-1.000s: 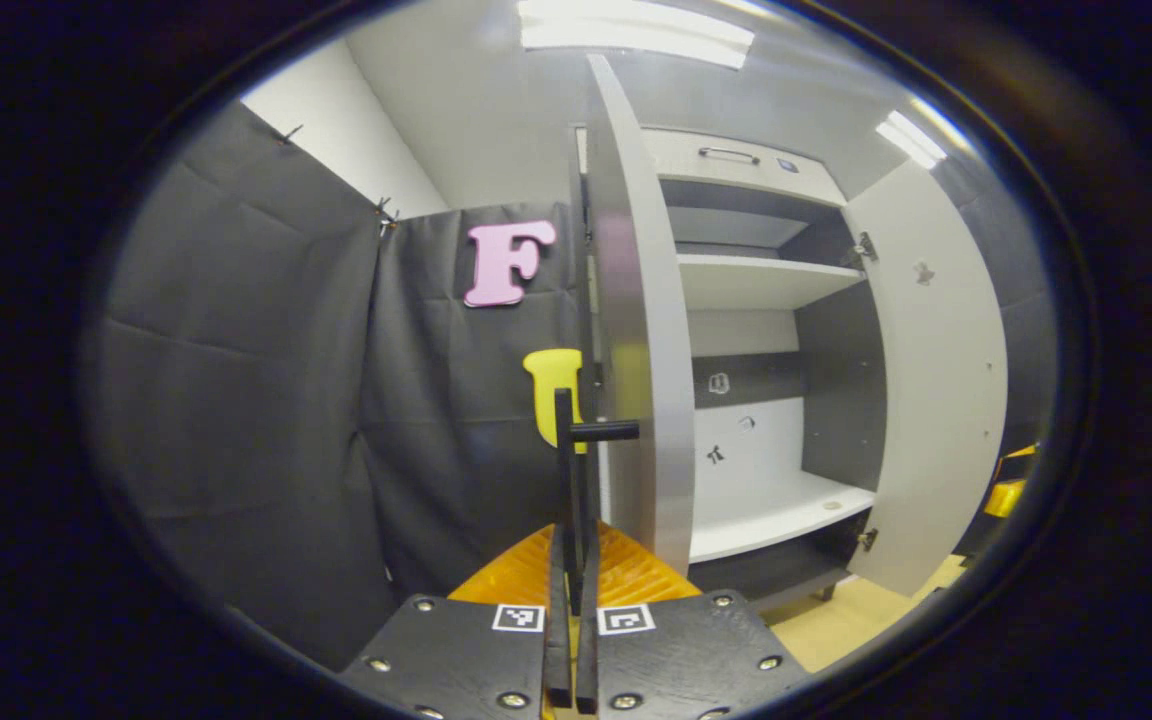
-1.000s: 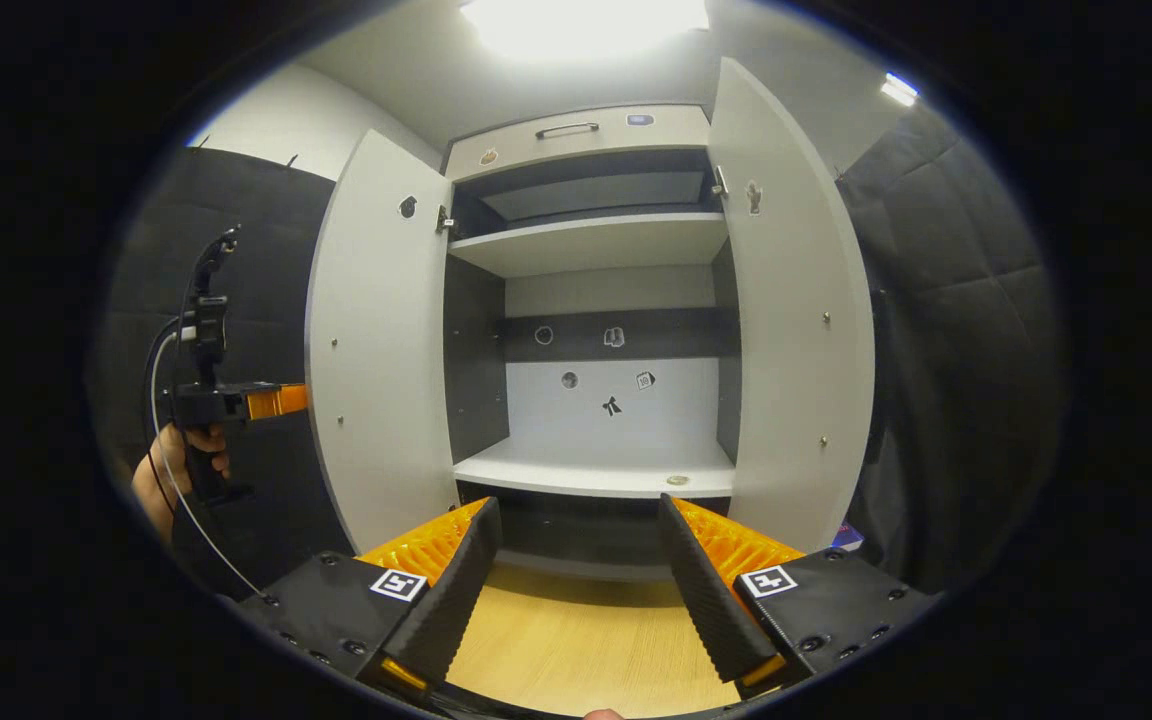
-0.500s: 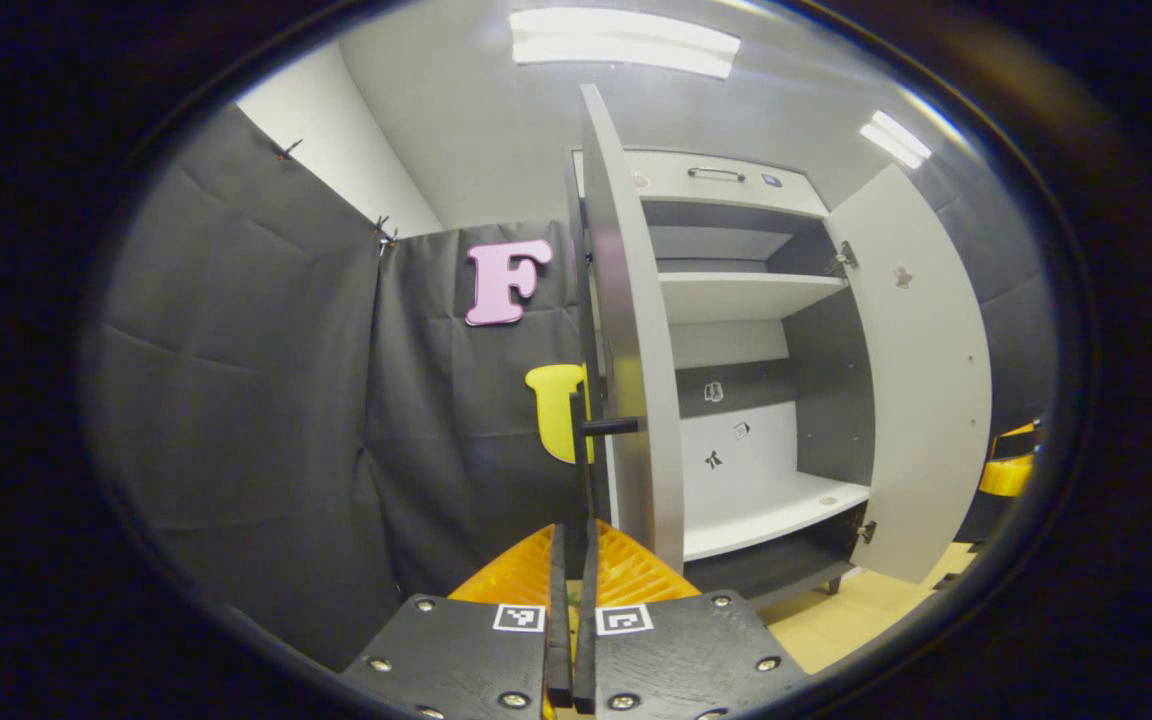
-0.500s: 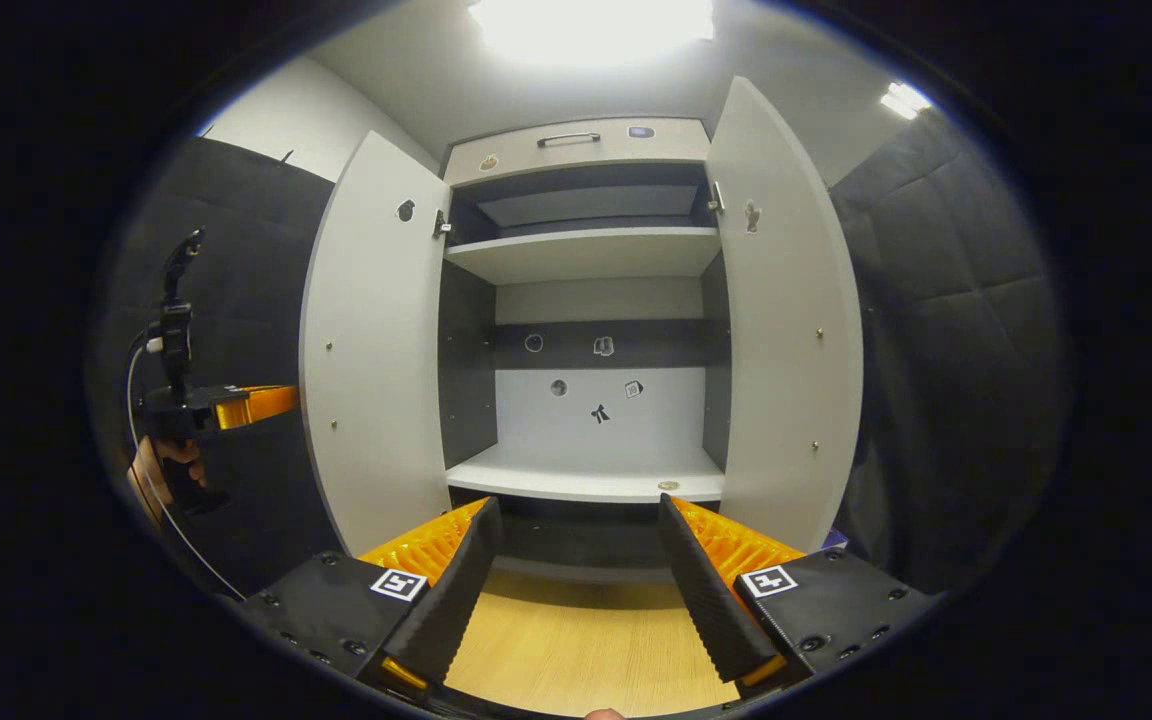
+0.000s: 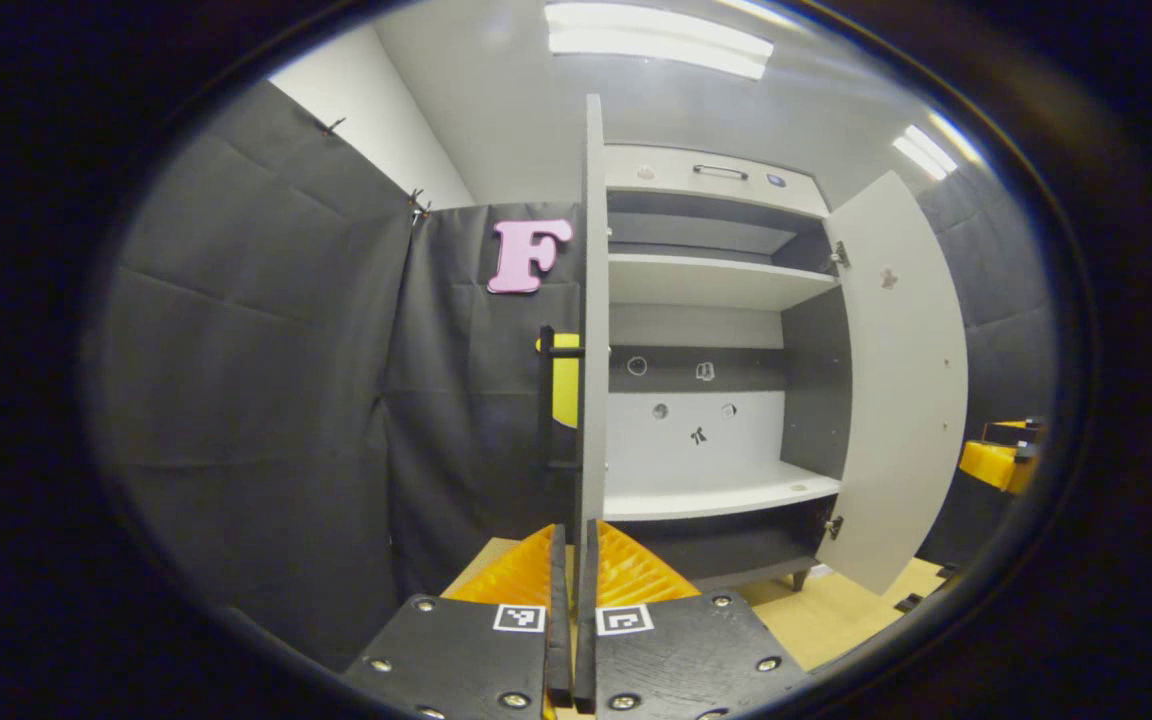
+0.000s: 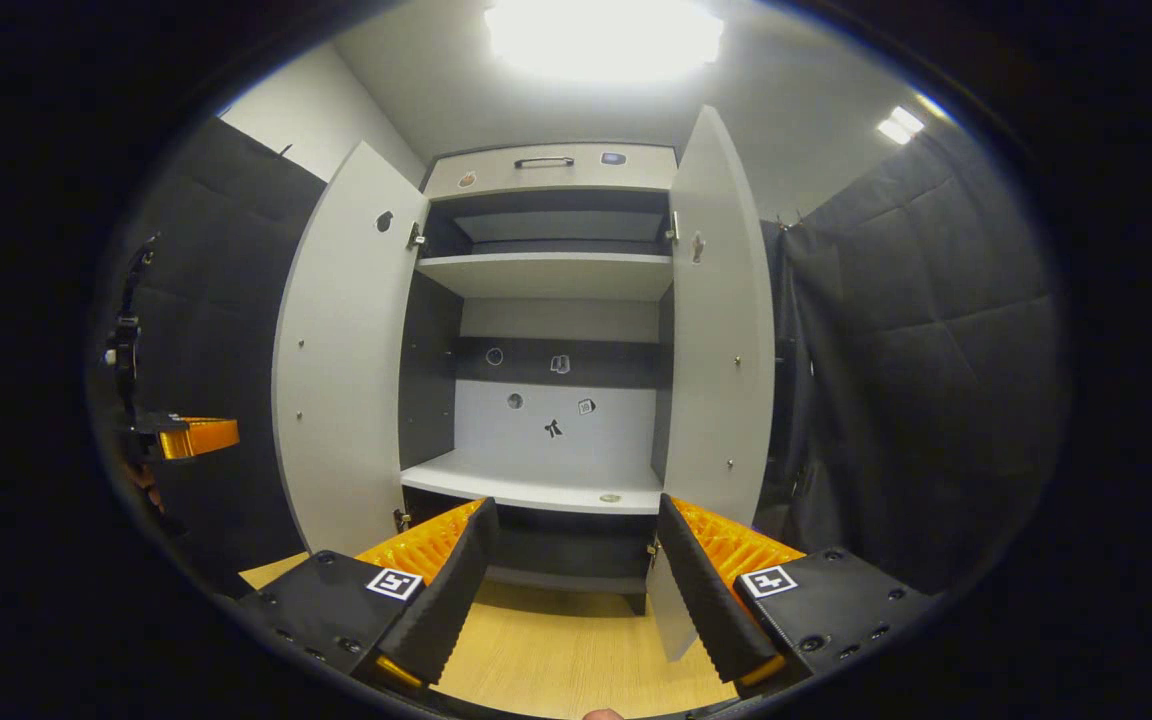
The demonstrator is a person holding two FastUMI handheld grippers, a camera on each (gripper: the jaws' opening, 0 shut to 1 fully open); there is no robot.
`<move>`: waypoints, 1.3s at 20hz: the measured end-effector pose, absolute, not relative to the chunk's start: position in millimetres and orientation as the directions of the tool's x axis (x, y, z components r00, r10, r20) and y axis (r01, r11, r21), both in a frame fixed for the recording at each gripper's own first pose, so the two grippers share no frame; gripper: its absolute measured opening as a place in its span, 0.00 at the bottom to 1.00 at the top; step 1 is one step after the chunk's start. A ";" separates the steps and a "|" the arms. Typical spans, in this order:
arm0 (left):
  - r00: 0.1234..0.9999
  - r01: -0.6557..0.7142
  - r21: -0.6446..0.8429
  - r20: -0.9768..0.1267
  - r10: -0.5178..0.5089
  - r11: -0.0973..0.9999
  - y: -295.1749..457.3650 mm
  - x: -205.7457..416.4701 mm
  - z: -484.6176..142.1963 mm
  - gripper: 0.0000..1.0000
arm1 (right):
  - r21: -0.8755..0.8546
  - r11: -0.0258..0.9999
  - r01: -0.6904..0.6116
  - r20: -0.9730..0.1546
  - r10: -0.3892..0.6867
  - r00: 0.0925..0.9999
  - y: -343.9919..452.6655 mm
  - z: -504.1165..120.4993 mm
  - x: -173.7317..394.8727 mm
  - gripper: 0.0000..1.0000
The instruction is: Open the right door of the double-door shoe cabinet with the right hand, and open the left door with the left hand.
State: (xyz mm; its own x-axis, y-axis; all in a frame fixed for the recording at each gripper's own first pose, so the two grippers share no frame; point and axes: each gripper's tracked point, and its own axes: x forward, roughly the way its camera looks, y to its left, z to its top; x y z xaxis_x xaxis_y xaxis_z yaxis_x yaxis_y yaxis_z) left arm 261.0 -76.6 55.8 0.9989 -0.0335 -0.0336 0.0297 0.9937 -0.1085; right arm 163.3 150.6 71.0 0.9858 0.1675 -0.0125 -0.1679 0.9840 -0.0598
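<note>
The shoe cabinet [image 6: 546,172] stands with both doors swung out, showing white shelves [image 6: 536,275]. In the left gripper view the left door [image 5: 592,300] is seen edge-on, with its black handle [image 5: 545,400] on the outer face. My left gripper [image 5: 572,545] is shut with nothing between its fingers, a short way back from that door's edge. The right door [image 6: 721,330] stands wide open. My right gripper [image 6: 576,505] is open and empty, in front of the cabinet's middle. The left gripper [image 6: 191,437] also shows far left in the right gripper view.
Black cloth walls [image 5: 256,380] close in on both sides of the cabinet. A drawer with a metal pull [image 6: 543,161] tops the cabinet. Light wooden floor [image 6: 576,650] lies in front. My right gripper's orange finger [image 5: 998,465] shows past the right door [image 5: 901,380].
My left gripper has come off the left door's handle and drawn back; the door now shows edge-on. The right gripper has backed away, so the cabinet looks smaller.
</note>
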 end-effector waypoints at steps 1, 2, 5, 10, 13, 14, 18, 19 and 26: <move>0.999 0.030 -0.112 -0.035 -0.034 0.993 -78.6 259.5 56.2 0.04 | -0.057 0.985 -0.160 0.004 0.161 0.987 147.2 73.9 161.9 0.99; 0.999 0.025 -0.109 -0.038 -0.030 0.994 -79.0 257.8 54.3 0.00 | -0.053 0.987 -0.154 0.015 0.155 0.988 143.9 73.8 160.4 0.99; 0.999 0.033 -0.079 -0.025 -0.035 0.996 -79.6 253.9 55.9 0.04 | -0.042 0.988 -0.151 0.023 0.152 0.988 133.8 73.2 156.8 0.99; 0.999 0.019 -0.072 -0.035 -0.022 0.997 -80.4 248.8 51.2 0.07 | -0.015 0.990 -0.140 0.013 0.140 0.990 123.1 69.0 153.5 0.99; 0.998 0.047 -0.070 -0.034 -0.049 0.996 -85.6 246.7 51.4 0.24 | -0.025 0.990 -0.136 0.012 0.137 0.991 118.6 70.3 151.6 0.99; 0.997 0.060 -0.072 -0.038 -0.063 0.996 -88.2 247.3 49.4 0.34 | -0.028 0.991 -0.132 0.014 0.133 0.991 119.5 70.4 152.2 0.99; 0.998 0.050 -0.062 -0.027 -0.052 0.997 -84.7 246.2 51.7 0.60 | -0.016 0.992 -0.124 0.019 0.124 0.992 118.6 72.7 150.2 0.99; 0.999 0.046 -0.057 -0.019 -0.047 0.997 -83.4 245.7 53.6 0.74 | -0.016 0.993 -0.120 0.019 0.121 0.992 117.4 72.8 150.4 0.99; 1.000 -0.026 -0.059 0.003 0.026 0.998 -71.6 250.8 56.2 0.94 | -0.001 0.995 -0.102 0.026 0.102 0.994 113.2 76.3 151.6 0.96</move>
State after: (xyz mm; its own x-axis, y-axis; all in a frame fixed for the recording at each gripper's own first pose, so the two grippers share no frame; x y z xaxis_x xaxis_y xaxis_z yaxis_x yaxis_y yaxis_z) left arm 250.8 -71.6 56.2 0.9997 0.0260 0.0032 -0.0258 0.9979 -0.0590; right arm 151.6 113.2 76.3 0.9945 0.1015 0.0265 -0.1015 0.9948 -0.0008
